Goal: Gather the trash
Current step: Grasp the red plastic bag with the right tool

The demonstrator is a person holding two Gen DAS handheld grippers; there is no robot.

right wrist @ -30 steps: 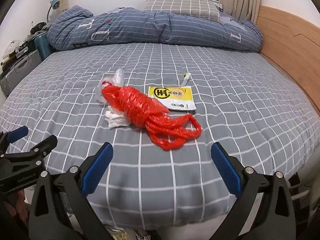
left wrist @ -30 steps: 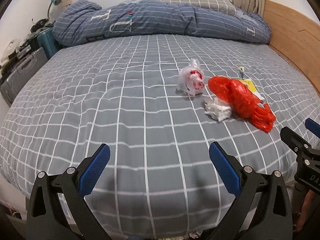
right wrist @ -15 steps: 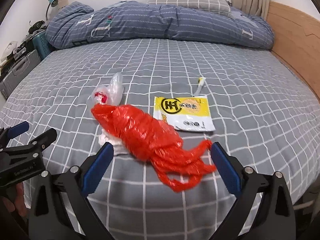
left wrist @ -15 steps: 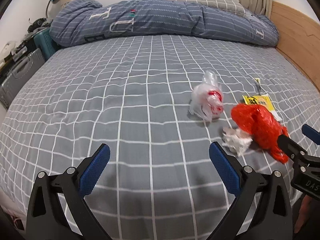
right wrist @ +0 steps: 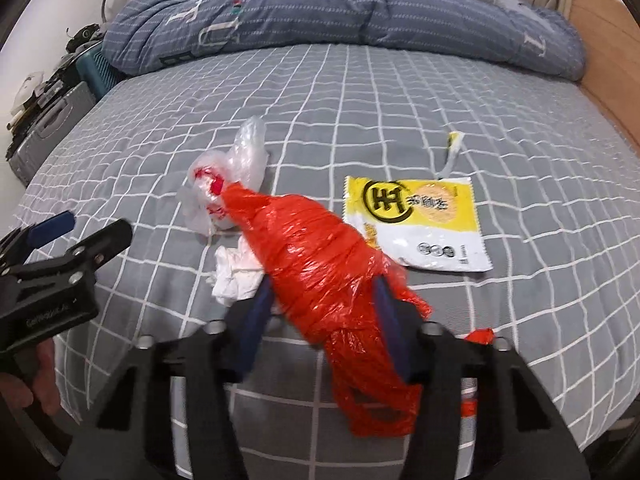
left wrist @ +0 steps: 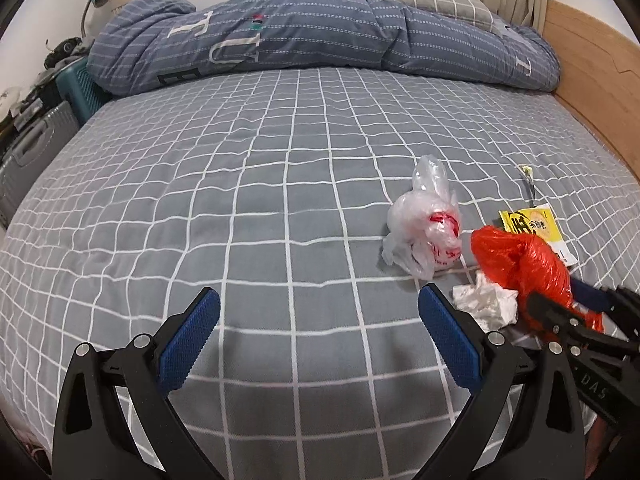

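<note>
The right gripper pointed steeply downward, its jaws closing with the red plastic bag between the blue pads. The left gripper hung beside it with jaws spread wide and nothing between them. Part of a hand gripped its handle.

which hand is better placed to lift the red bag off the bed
Right. The right gripper already straddles the red bag, its jaws closing on it. The left gripper hangs open over bare bed, with the bag off to its right side.
</note>
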